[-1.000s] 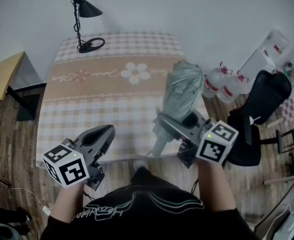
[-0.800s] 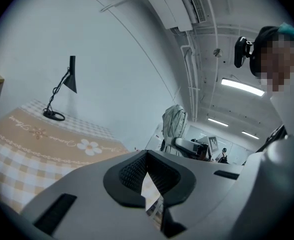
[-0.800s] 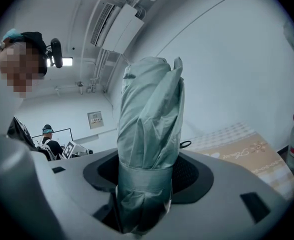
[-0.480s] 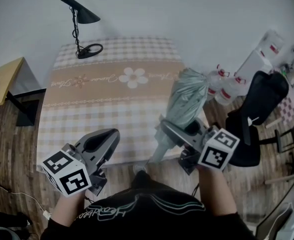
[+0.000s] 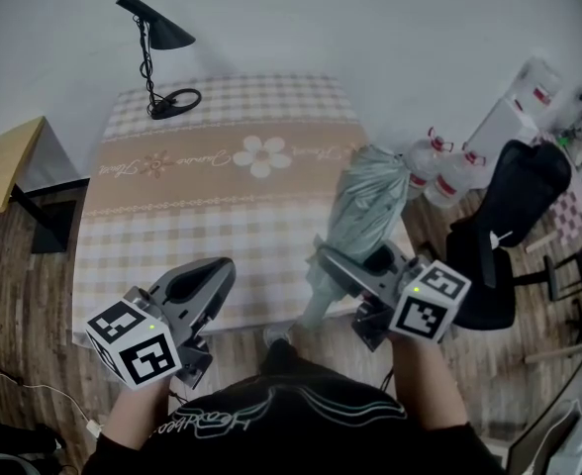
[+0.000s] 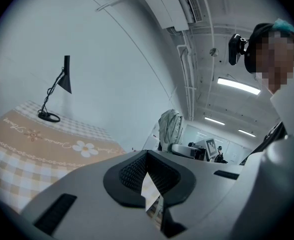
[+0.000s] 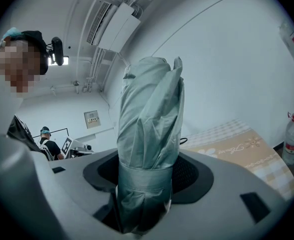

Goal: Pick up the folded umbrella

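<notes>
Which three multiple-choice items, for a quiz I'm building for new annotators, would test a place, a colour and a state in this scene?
1. The desk lamp stands: A on a shelf; B at the table's far left corner; C on a stool.
2. The folded umbrella is: A red; B yellow; C grey-green.
3. The right gripper's jaws are: A closed on the folded umbrella; B open and empty; C closed on a cup.
Key: B, the head view shows its base there; C, its fabric looks pale grey-green in both views; A, the right gripper view shows them clamping its lower end.
</notes>
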Demonstrator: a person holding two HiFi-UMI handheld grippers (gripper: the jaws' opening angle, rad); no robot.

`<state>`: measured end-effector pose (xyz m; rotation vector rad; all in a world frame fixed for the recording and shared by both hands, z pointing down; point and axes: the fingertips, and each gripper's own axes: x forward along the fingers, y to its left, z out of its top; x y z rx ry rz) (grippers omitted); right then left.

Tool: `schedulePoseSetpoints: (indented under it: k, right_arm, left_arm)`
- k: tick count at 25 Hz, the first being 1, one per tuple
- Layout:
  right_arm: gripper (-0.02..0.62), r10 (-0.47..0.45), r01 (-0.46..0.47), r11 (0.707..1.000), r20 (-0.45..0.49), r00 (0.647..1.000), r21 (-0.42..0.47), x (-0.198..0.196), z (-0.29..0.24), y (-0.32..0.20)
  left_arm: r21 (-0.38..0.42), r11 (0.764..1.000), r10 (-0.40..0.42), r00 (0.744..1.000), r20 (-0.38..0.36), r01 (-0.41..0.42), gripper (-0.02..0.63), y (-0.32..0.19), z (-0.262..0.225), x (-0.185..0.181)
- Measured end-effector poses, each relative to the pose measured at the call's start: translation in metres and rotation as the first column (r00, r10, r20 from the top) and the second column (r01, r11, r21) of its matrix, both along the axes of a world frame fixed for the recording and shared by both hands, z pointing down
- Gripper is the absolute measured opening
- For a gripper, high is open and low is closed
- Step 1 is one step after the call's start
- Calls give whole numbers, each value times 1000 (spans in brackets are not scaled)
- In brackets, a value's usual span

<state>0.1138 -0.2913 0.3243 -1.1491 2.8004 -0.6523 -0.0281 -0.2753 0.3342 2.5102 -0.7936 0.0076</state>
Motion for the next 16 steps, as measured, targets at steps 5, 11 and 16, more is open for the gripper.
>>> schedulePoseSetpoints:
  k: [5,11,16]
  right_arm:
    - [275,0,0,1000,-3,1000,-8,1,3,-1]
    - [275,-4,4,1000,2,1000,-8,0,3,-2]
    - [275,-10,10,1000,5,1000,-5,-1,4,-6]
  left_arm:
    - [-11,1000,0,1000,-6,0,-2,-4,4,2]
    - [-12,1000,4,1000,-5,-4,-2,-7,4,5]
    - [-19,1000,2,1000,-9,-2,-2,-10,7,5]
